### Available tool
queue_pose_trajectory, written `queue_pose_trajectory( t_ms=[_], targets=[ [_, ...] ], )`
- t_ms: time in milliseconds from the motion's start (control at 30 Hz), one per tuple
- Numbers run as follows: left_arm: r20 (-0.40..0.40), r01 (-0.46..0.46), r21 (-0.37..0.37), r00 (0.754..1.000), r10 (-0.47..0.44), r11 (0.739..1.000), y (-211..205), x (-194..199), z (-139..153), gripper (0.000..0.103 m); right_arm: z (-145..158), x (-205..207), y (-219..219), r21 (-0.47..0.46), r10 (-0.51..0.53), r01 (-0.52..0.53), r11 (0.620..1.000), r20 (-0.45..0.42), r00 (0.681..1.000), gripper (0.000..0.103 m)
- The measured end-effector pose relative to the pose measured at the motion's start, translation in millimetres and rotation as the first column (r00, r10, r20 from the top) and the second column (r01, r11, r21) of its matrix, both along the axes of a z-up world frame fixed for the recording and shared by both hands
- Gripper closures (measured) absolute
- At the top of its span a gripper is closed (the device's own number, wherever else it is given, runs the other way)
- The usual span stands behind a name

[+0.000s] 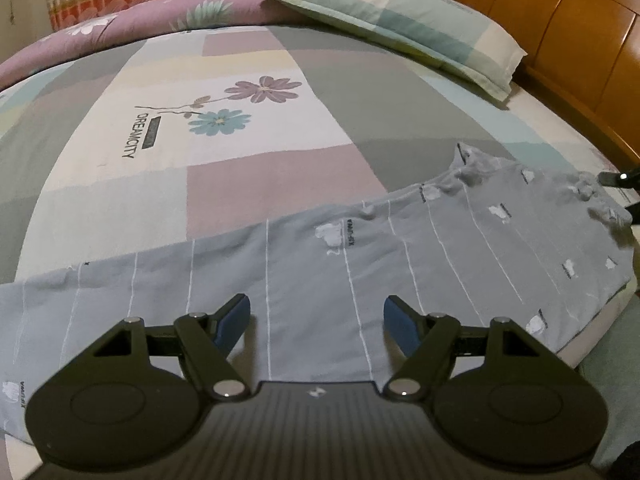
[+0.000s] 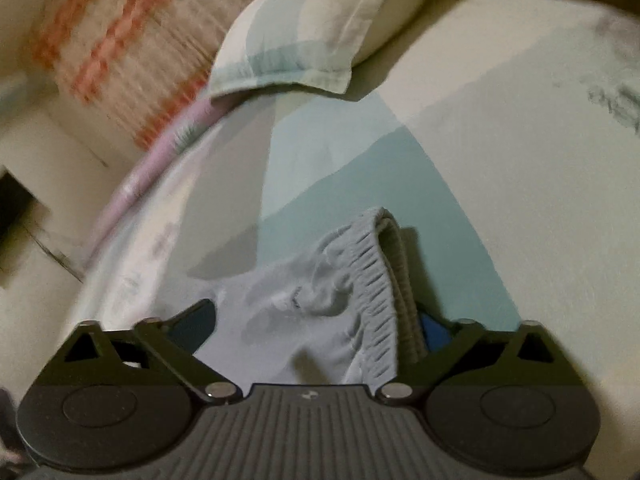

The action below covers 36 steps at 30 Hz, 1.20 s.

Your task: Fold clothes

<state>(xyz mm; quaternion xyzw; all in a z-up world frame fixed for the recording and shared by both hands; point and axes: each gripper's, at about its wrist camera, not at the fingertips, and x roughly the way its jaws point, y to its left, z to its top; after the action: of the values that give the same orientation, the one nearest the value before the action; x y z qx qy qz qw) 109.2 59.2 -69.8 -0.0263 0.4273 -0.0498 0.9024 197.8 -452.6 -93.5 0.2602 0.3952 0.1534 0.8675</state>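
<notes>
Grey striped trousers (image 1: 320,280) with small white prints lie stretched across the near edge of the bed. My left gripper (image 1: 317,320) is open and empty, just above the middle of the trousers. In the right wrist view the elastic waistband (image 2: 376,276) bunches up between the wide-apart jaws of my right gripper (image 2: 320,320). The blue pad (image 2: 434,330) of the right finger shows just behind the waistband. The right gripper also shows as a dark tip (image 1: 620,178) at the waistband end in the left wrist view.
The bed carries a patchwork sheet (image 1: 240,152) with flowers and the word DREAMCITY. A checked pillow (image 1: 400,20) lies at the back right against a wooden headboard (image 1: 560,20). A purple floral quilt (image 1: 120,32) lies along the far side, with a curtain behind.
</notes>
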Motion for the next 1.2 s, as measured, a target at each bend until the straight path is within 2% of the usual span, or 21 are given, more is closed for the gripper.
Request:
queue_pose_trajectory(
  t_ms=[33,67,100,133,200,433,533,600,667,767,867,967,1033,1067,1133,1167,1200],
  targets=[
    [-0.005,0.0,0.001,1.0,0.0,1.0,0,0,-1,0.028,3,-1,2,-0.046,-0.005,0.005,0.999,-0.006,1.0,0.025],
    [-0.01,-0.001,0.001,1.0,0.001,1.0,0,0,-3,0.028,4,-4,1,-0.086,-0.021,0.02,0.996,-0.015,1.0,0.047],
    [-0.013,0.0,0.001,1.0,0.0,1.0,0,0,-4,0.028,4,-7,-1,-0.123,-0.046,0.042,0.991,-0.026,0.999,0.061],
    [-0.016,0.001,0.002,1.0,-0.001,1.0,0,0,-5,0.028,4,-10,-4,-0.149,-0.069,0.063,0.987,-0.035,0.997,0.083],
    [-0.013,0.004,0.004,1.0,-0.004,1.0,0,1,-5,0.028,1,-17,-12,-0.114,-0.101,0.096,0.989,-0.035,0.994,0.085],
    [0.005,0.002,0.004,1.0,-0.002,1.0,3,3,0,0.028,16,-32,-4,-0.131,-0.194,0.193,0.972,0.005,0.981,0.086],
    [0.008,0.012,0.013,1.0,-0.012,1.0,3,6,0,0.028,9,-25,-9,-0.163,-0.218,0.209,0.964,-0.037,0.975,0.075],
    [0.017,0.014,0.024,1.0,-0.014,1.0,2,7,3,0.028,18,-27,-10,-0.205,-0.249,0.242,0.949,-0.012,0.968,0.066],
    [0.025,0.024,0.029,0.999,-0.025,0.999,1,7,6,0.028,38,-30,2,-0.303,-0.259,0.264,0.916,0.057,0.964,0.059],
    [0.027,0.071,0.064,0.997,-0.072,0.995,-6,11,8,0.028,70,-30,47,-0.433,-0.109,0.173,0.885,0.168,0.98,0.054],
    [0.033,0.132,0.1,0.99,-0.136,0.986,-18,14,9,0.028,76,-17,106,-0.449,0.099,-0.01,0.894,0.175,0.98,0.053],
    [0.037,0.193,0.077,0.98,-0.196,0.978,-25,17,9,0.027,58,5,174,-0.472,0.284,-0.198,0.859,0.118,0.951,0.055],
    [0.036,0.221,0.076,0.974,-0.224,0.972,-28,19,6,0.027,41,17,213,-0.482,0.364,-0.286,0.828,0.076,0.928,0.06],
    [0.037,0.227,0.08,0.972,-0.23,0.971,-28,20,3,0.027,33,23,230,-0.498,0.394,-0.316,0.808,0.058,0.917,0.067],
    [0.036,0.226,0.082,0.973,-0.229,0.971,-26,23,-1,0.027,18,37,253,-0.533,0.422,-0.336,0.777,0.045,0.905,0.07],
    [0.031,0.218,0.073,0.975,-0.22,0.973,-23,26,-4,0.027,12,44,261,-0.545,0.425,-0.334,0.769,0.046,0.904,0.071],
    [0.026,0.206,0.063,0.978,-0.208,0.977,-20,30,-8,0.027,10,49,263,-0.542,0.419,-0.323,0.776,0.061,0.906,0.071]
  ],
)
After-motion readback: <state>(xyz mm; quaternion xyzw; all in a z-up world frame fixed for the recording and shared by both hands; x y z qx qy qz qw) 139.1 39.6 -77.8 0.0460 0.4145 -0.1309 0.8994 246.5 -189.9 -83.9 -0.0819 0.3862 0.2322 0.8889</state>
